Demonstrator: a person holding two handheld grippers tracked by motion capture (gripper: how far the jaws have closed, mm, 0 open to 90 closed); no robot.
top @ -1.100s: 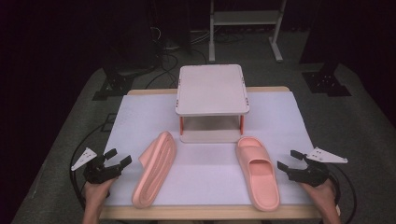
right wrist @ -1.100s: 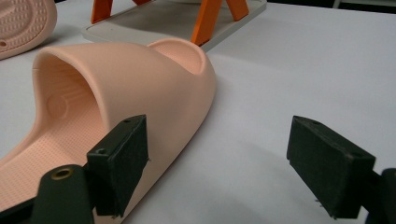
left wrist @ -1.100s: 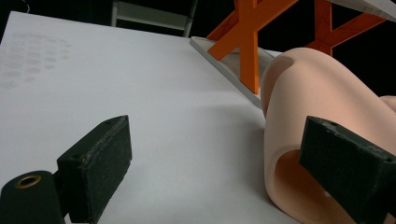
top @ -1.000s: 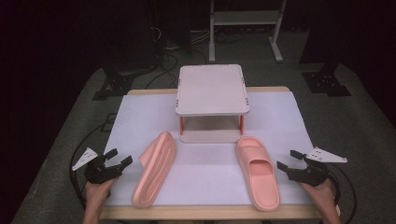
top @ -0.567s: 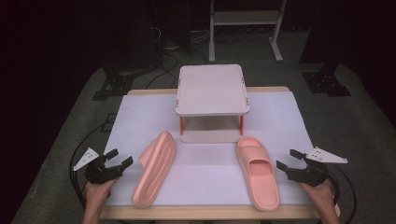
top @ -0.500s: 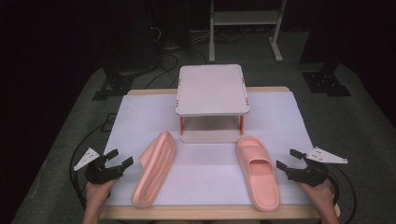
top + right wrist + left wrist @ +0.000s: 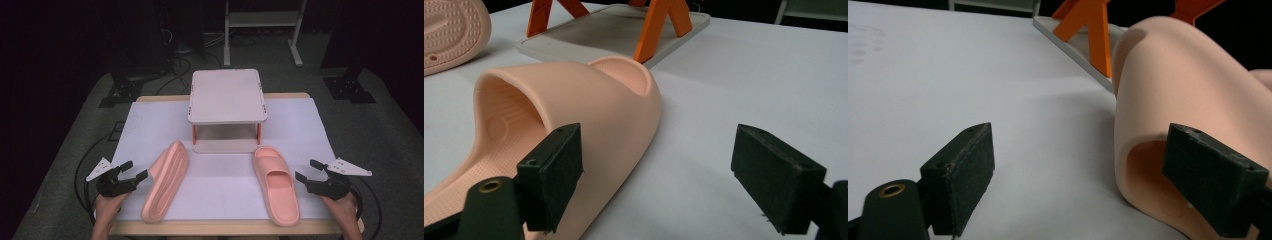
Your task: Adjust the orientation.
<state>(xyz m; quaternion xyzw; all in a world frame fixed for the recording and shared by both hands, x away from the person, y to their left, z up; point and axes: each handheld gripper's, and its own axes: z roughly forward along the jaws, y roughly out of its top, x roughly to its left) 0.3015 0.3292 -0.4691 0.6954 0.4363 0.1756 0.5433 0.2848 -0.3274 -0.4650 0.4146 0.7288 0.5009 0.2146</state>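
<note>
Two salmon-pink slide sandals lie on the white table. The left sandal (image 7: pixel 165 180) lies tipped on its side with the sole facing left; the right sandal (image 7: pixel 276 183) sits upright, strap up. My left gripper (image 7: pixel 134 171) is open just left of the tipped sandal (image 7: pixel 1168 125), one jaw close to its strap opening. My right gripper (image 7: pixel 308 171) is open beside the upright sandal (image 7: pixel 574 115), its left jaw near the strap's edge. Neither holds anything.
A small two-tier rack (image 7: pixel 227 96) with a pale top shelf and orange legs stands at the table's middle back, its lower tray (image 7: pixel 609 30) just beyond the sandals. Cables lie on the floor at the left. A metal stand (image 7: pixel 262 20) is behind the table.
Both grippers have crept slightly inward toward their sandals. The sandals and rack have not moved.
</note>
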